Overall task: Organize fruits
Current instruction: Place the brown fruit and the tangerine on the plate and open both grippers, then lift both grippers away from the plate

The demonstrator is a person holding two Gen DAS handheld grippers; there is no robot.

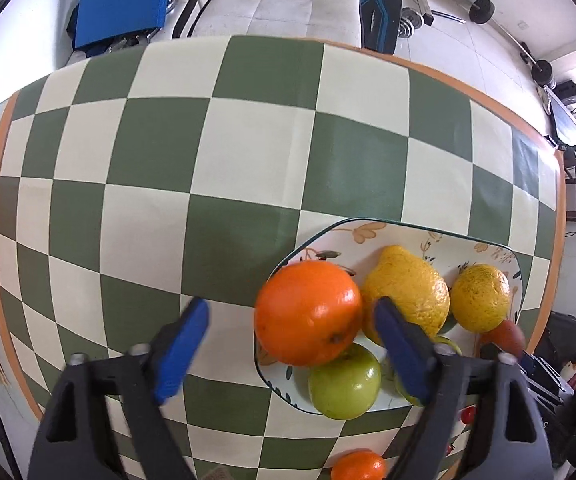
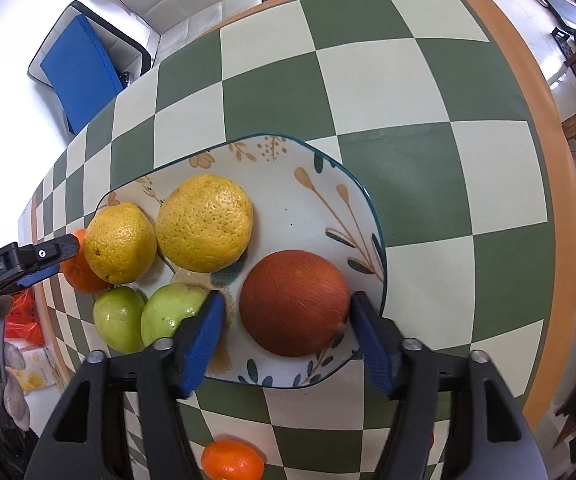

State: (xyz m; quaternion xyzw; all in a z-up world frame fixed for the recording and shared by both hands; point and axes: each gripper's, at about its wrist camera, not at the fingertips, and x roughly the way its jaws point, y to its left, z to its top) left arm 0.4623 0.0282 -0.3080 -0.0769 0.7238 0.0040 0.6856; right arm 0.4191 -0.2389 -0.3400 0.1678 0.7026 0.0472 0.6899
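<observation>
White lettering on the black body of the left gripper (image 2: 54, 258), seen from the right wrist camera, reads something like "GenRobot.AI", though the fisheye bends it. A dark board (image 1: 382, 4) propped beyond the table carries blue print too blurred to read.

The left gripper (image 1: 292, 344) has its blue-padded fingers (image 1: 182, 354) spread wide with the glossy round orange (image 1: 308, 312) between them; the orange sits against the right pad at the near-left rim of the cream plate with leaf patterns and a dark green edge (image 2: 352, 200), its navel turned toward the camera. The right gripper (image 2: 288, 340) is likewise spread, its pads flanking the rough reddish-brown round fruit (image 2: 294, 302) without clearly touching it.

On the plate lie a bumpy yellow lemon (image 1: 406, 290), its long axis running from near right to far left with the pointed tip away, a speckled yellow citrus (image 2: 204, 222) beside it, and two smooth green apples (image 2: 118, 318) at the near edge. The fruits crowd together, touching.

A small orange mandarin (image 2: 232, 460) rests off the plate on the green-and-cream checked tablecloth (image 1: 208, 140). A blue cushion (image 2: 80, 76) sits on a chair beyond the table.
</observation>
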